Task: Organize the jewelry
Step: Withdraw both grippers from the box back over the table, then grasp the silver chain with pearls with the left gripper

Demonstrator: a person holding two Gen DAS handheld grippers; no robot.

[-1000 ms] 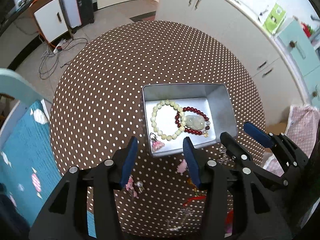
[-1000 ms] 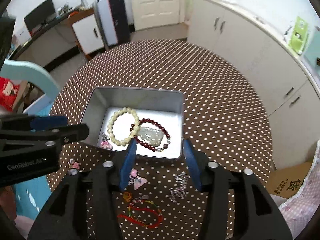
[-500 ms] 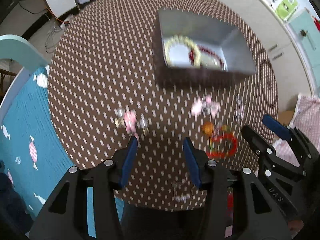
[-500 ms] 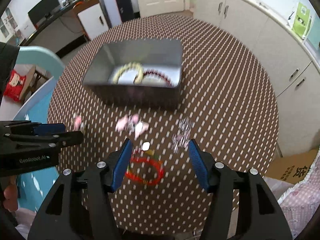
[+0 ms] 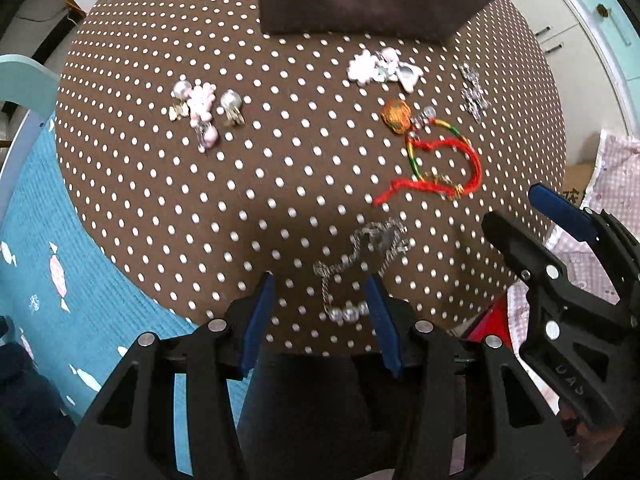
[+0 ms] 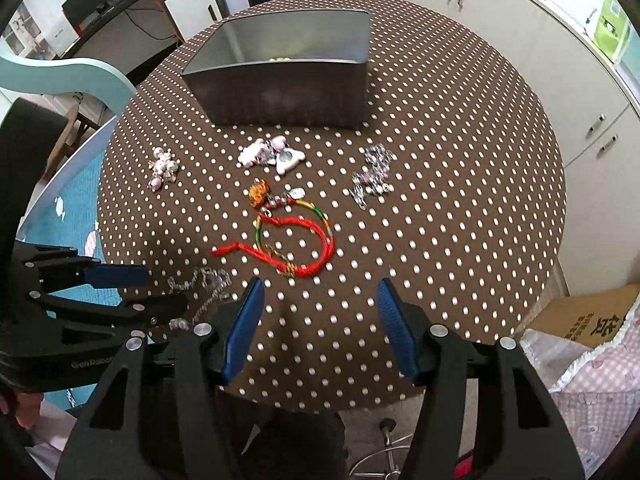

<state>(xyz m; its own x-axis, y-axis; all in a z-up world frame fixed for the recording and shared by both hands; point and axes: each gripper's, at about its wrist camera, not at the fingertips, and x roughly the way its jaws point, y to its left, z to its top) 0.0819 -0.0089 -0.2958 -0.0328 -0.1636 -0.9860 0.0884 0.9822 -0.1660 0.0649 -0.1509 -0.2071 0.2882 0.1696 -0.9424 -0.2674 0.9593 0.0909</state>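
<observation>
Through the left wrist camera we are looking down on the dotted worktop (image 5: 168, 184). Our left tongs (image 5: 320, 284) are standing wide, holding nothing, and the silver chain with pearls (image 5: 362, 268) is lying right between and just ahead of their blue tips. The red cord bracelet (image 5: 440, 160) is sitting further off to the right, the pink earring cluster (image 5: 204, 110) well away to the left, the pale pink charms (image 5: 380, 66) near the grey tin box (image 5: 360, 0). The right tongs (image 5: 532, 216) are showing at the edge (also spread).

Through the right wrist camera our right tongs (image 6: 320, 292) are gaping wide and empty. The red cord bracelet (image 6: 296, 240) is lying just ahead of them, slightly left of centre. The silver chain (image 6: 200, 284) is resting beside the left tongs (image 6: 160, 288). The tin box (image 6: 288, 80) is standing at the far side, with a crystal piece (image 6: 372, 172) to the right.
</observation>
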